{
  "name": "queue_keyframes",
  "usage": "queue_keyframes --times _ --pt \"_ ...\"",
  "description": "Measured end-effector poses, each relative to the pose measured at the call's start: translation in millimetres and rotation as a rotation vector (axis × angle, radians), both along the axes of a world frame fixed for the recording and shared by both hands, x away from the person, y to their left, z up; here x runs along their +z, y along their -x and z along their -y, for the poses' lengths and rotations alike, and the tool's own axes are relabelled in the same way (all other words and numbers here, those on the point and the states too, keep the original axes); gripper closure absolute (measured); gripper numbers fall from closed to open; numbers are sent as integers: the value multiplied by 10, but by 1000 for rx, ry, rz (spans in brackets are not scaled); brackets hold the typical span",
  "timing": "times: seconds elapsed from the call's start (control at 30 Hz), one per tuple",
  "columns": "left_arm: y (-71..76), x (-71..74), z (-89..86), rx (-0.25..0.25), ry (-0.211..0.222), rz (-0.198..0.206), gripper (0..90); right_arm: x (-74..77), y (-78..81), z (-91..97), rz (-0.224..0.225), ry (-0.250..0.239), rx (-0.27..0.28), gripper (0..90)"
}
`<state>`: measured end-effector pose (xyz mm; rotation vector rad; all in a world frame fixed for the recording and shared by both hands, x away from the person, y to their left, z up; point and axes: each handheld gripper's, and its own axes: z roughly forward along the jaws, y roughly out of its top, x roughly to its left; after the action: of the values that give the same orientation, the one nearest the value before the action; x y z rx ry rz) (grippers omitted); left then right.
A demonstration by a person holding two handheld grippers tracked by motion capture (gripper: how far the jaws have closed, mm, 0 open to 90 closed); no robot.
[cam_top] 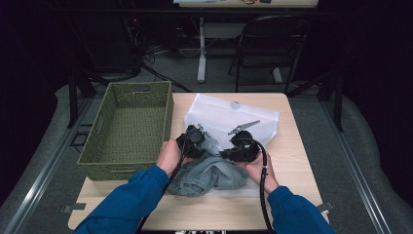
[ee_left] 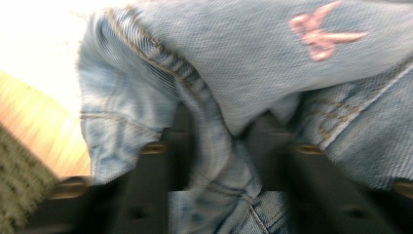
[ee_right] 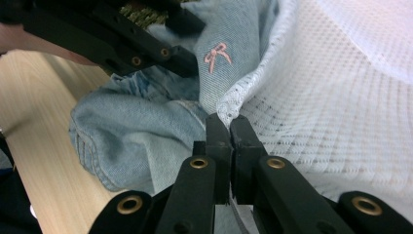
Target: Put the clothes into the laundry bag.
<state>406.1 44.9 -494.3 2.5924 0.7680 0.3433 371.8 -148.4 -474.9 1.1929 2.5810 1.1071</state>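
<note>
Two grippers work over a crumpled piece of light blue denim clothing (cam_top: 212, 175) that lies on the near middle of the desk (cam_top: 292, 146), its far part resting on the edge of a white mesh bag (cam_top: 234, 117). The right gripper (ee_right: 229, 122) has its jaws pressed together on the bag's rim, pinching the white mesh right beside the denim. In the high view that right gripper (cam_top: 242, 147) sits at the right edge of the garment, held by the person's right hand (cam_top: 258, 170). The left gripper (cam_top: 192, 141) is at the garment's far left edge, in the left hand (cam_top: 168, 156). In the left gripper view a fold of denim (ee_left: 219, 146) with a stitched seam runs between its jaws, which stand close about the fold; the blur leaves it unclear whether the pads press it. A small pink bow (ee_right: 216, 54) is embroidered on the denim. A woven green basket (cam_top: 104, 156) stands on the left of the desk, just beside the left hand.
</note>
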Motion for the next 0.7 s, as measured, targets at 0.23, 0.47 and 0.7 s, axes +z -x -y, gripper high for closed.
queue_keyframes --times 0.23,0.47,0.7 --pt "181 -5 -25 -139 146 -28 823 52 16 71 30 -21 -45 889" --pt "379 -53 157 -259 166 -19 823 -9 -3 -38 54 12 -68 888" --pt "359 -15 76 -212 166 17 615 -20 -71 45 72 24 -79 889"
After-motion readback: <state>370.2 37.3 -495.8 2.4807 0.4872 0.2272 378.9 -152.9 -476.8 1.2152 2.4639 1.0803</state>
